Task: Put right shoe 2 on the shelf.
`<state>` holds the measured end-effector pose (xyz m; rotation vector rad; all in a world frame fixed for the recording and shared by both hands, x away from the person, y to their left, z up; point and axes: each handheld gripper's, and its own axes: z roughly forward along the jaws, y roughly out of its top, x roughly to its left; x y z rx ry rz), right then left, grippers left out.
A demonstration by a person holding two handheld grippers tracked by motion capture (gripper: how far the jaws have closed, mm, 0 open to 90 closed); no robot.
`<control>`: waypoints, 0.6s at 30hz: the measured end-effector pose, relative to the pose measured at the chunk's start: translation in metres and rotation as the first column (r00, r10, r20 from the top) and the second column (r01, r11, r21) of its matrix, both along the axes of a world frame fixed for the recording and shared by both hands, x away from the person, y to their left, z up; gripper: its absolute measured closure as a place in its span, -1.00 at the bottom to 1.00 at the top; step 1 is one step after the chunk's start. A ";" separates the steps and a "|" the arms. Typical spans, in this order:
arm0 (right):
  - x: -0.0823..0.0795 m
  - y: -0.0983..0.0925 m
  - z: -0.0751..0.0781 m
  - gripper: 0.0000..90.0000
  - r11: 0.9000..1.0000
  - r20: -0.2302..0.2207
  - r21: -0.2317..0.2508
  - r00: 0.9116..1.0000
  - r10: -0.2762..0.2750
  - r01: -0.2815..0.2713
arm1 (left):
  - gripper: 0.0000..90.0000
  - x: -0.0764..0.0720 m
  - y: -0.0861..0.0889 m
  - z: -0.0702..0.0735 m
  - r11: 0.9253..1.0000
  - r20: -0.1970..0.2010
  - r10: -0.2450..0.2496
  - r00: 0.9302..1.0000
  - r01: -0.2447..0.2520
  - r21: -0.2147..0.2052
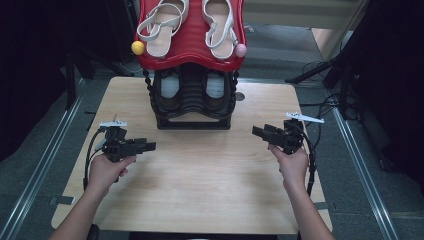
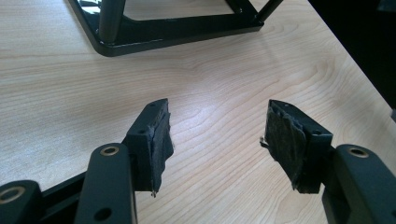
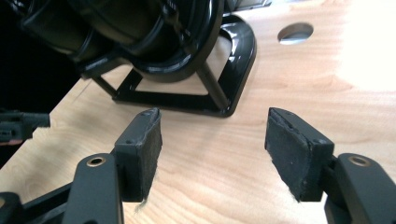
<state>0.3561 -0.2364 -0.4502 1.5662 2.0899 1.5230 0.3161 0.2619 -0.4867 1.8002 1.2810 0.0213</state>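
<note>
Shoe rack (image 1: 192,107) stands at the far middle of the worktop (image 1: 200,185), black frame, two tiers. Lower tier holds a pair of dark shoes with pale insoles (image 1: 170,86). Upper tier is a red tray (image 1: 192,56) carrying two light strappy sandals (image 1: 161,22), one left, one right. A yellow ball (image 1: 137,48) sits at the tray's left corner, a pink ball (image 1: 241,50) at its right corner.

My left tool (image 1: 148,146) is near the left edge of the worktop, jaws pointing right toward the middle, held in my left hand (image 1: 106,170). In the left gripper view its jaws stand wide apart with nothing between them, only bare wood beneath; the pads (image 2: 161,140) look frayed at the edges. The rack's black base (image 2: 177,32) lies ahead, well apart from the jaws.

My right tool (image 1: 260,132) is on the right side, jaws pointing left toward the rack, gripped by my right hand (image 1: 292,162). In the right gripper view the jaws are likewise spread wide and hold nothing. The rack's base and curved lower tier (image 3: 154,42) lie ahead, not touching. A round hole (image 3: 295,32) in the worktop shows far right of the rack.
</note>
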 end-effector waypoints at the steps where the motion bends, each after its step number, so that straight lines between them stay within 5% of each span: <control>1: -0.001 0.000 -0.002 -0.17 1.000 -0.002 0.003 1.000 0.001 -0.001 | -0.09 0.000 0.000 0.000 1.000 0.000 -0.001 1.000 0.001 0.000; 18: -0.013 0.013 -0.035 -0.17 0.997 -0.019 -0.011 0.997 0.073 -0.073 | -0.13 0.000 -0.006 0.002 1.000 0.002 -0.027 1.000 0.027 -0.004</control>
